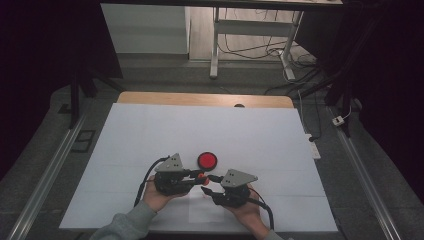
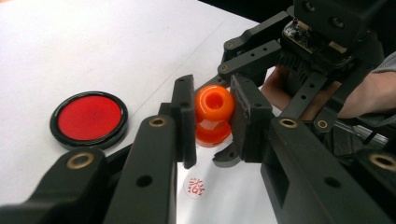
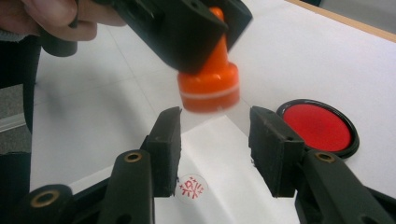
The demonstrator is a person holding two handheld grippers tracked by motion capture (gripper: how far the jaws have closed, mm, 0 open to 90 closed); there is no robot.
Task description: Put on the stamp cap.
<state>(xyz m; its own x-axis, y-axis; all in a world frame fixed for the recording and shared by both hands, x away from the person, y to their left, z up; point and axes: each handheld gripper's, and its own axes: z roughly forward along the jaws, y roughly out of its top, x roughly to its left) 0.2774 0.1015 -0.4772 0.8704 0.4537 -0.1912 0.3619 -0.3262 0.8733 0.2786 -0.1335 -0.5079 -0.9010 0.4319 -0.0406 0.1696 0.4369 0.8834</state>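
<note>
- Left gripper view: the left gripper (image 2: pixel 212 122) clamps the knob of an orange stamp (image 2: pixel 213 115), held above a paper slip (image 3: pixel 219 154) already bearing a red seal imprint (image 3: pixel 192 188).
- The right gripper (image 3: pixel 214 140) stands open just beneath the stamp's base, nothing between its pads.
- The handover looks done; next, probably, re-inking at the red ink pad (image 1: pixel 207 160), at twelve o'clock.
- The white table cover (image 1: pixel 150 130) offers wide room; its near edge is close.

Left hand-held gripper (image 1: pixel 199 176) apparently holds orange stamp (image 1: pixel 201 176).
</note>
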